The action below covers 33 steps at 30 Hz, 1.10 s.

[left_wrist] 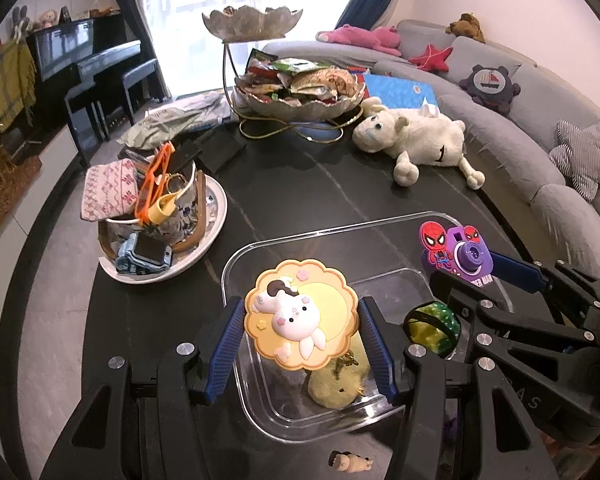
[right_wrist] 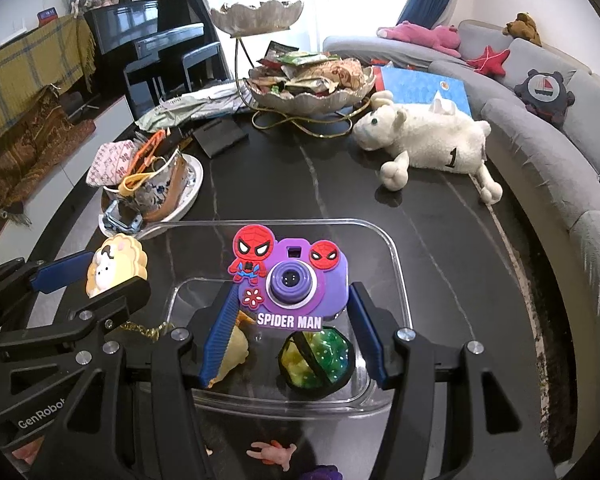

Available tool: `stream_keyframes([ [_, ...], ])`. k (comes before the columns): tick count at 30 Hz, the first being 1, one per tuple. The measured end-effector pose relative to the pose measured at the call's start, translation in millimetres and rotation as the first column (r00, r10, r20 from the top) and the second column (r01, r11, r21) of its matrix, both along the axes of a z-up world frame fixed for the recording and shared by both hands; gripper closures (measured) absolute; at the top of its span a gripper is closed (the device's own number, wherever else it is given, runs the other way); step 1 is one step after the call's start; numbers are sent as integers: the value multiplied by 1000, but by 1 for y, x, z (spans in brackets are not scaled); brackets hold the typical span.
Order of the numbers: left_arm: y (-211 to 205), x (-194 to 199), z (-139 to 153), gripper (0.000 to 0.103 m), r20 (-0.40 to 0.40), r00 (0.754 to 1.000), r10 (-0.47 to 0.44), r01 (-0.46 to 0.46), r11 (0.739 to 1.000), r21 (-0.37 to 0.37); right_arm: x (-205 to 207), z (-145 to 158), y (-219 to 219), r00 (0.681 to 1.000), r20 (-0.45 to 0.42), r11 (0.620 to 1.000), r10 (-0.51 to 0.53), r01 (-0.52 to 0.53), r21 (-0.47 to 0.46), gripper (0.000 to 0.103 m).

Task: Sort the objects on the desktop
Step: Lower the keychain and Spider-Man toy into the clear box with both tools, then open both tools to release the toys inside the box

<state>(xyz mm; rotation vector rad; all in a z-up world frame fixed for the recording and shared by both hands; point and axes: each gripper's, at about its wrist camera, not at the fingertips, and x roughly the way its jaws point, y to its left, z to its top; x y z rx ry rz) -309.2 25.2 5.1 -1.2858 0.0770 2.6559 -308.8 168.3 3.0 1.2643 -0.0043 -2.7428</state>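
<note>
Left wrist cam: the left gripper [left_wrist: 301,346] is pinching the bunny cookie toy [left_wrist: 300,314] between its blue pads, held up over the clear plastic bin [left_wrist: 340,228] on the dark table [left_wrist: 300,184], with a yellow plush [left_wrist: 338,384] and a green-yellow ball [left_wrist: 432,326] sitting inside. Right wrist cam: the right gripper [right_wrist: 292,340] is clamped on the purple Spider-Man camera toy [right_wrist: 290,276], also above that bin, and a white plush sheep [right_wrist: 428,140] is lying well apart on the far side.

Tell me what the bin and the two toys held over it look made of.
Bin: clear glossy plastic, the table shows through. Rabbit cookie toy: likely soft matte rubber, with raised moulded shapes. Spider-Man camera toy: apparently the same rubbery material, in flat bright layers.
</note>
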Motion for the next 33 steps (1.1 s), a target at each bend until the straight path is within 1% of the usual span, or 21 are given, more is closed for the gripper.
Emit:
stream_keyframes([
  [8, 1, -13, -17, 50, 34, 999, 0, 1, 1000, -4, -11, -16, 2, 999, 33, 1000, 2, -3, 7, 50],
  [15, 3, -19, -26, 50, 54, 999, -2, 3, 1000, -11, -17, -25, 3, 998, 55, 1000, 1, -2, 14, 50],
  [23, 4, -23, -33, 50, 68, 998, -3, 5, 1000, -29, -22, -31, 1, 998, 66, 1000, 11, -11, 7, 50],
  [26, 2, -25, -33, 50, 66, 998, 2, 1, 999, -34, -23, -31, 0, 998, 63, 1000, 9, -11, 24, 50],
  [33, 1, -26, -34, 49, 83, 997, 6, -2, 999, -47, -25, -35, 2, 997, 81, 1000, 19, -18, -12, 50],
])
